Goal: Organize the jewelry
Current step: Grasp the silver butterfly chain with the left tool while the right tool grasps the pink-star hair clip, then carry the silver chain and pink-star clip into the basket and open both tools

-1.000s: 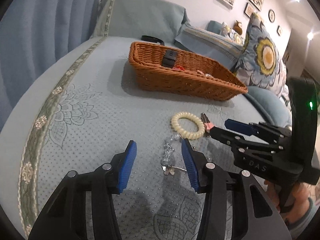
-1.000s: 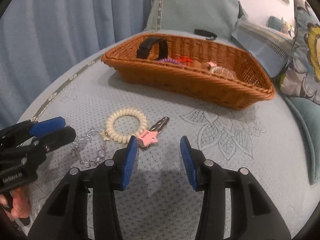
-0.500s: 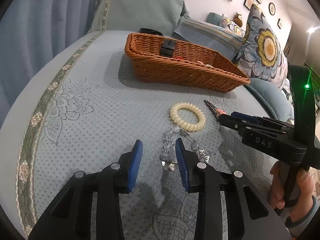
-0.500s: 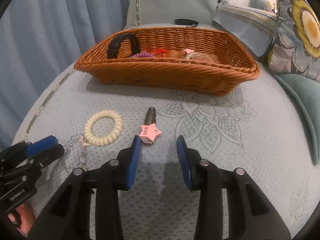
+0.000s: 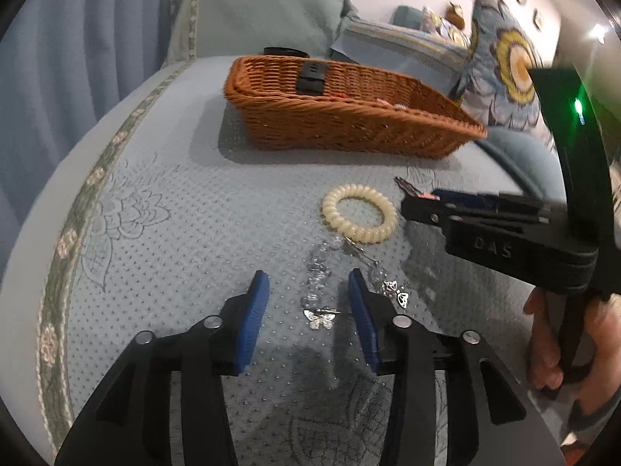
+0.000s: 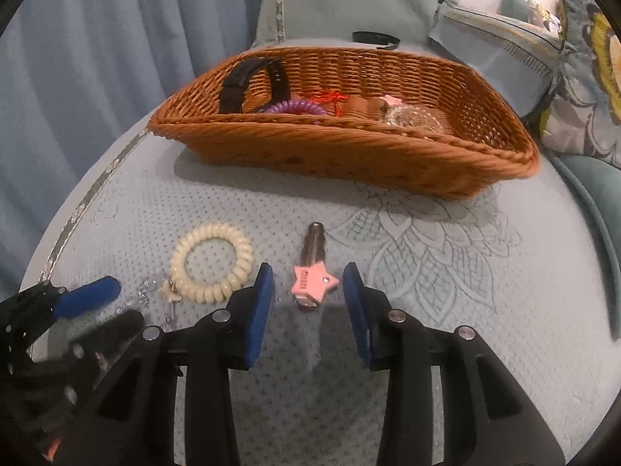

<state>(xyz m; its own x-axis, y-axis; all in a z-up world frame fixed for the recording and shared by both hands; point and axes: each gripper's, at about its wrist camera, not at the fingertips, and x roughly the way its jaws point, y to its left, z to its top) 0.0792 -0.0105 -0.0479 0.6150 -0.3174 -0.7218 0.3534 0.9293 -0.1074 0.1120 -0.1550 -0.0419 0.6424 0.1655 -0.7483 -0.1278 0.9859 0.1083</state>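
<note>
Nearest to you, your left gripper [image 5: 308, 299] is hovering over the blue quilted bedspread [image 5: 163, 233] with its jaws part open; they have just been opening, and one strand of the crystal bead chain [image 5: 316, 277] with its small silver butterfly charm [image 5: 319, 319] is lying between the blue pads without either pad pressing on it. A second strand of that chain, ending in another butterfly charm [image 5: 399, 296], is lying just outside the gripper's right pad. Your right gripper [image 6: 308, 291] is sitting at a similar narrow gap, its jaws having been closing, and the pink star hair clip [image 6: 313, 281] is lying between the pads, apparently untouched by them, with its metal end pointing toward the wicker basket [image 6: 349, 151]. Your hand [image 5: 559, 345] is wrapping around the right gripper's handle. On the side of the clip away from the basket's open end, the cream coil bracelet [image 6: 211, 268] is lying flat, touching the far end of the bead chain and well short of the basket. Inside the basket, a black watch strap [image 6: 248, 81] is standing against the left end, with a purple coil band [image 6: 291, 108], something red and a clear beaded piece [image 6: 413, 116] further along. Beyond the basket, a black band [image 6: 375, 39] is lying by the teal pillow [image 6: 349, 0].
</note>
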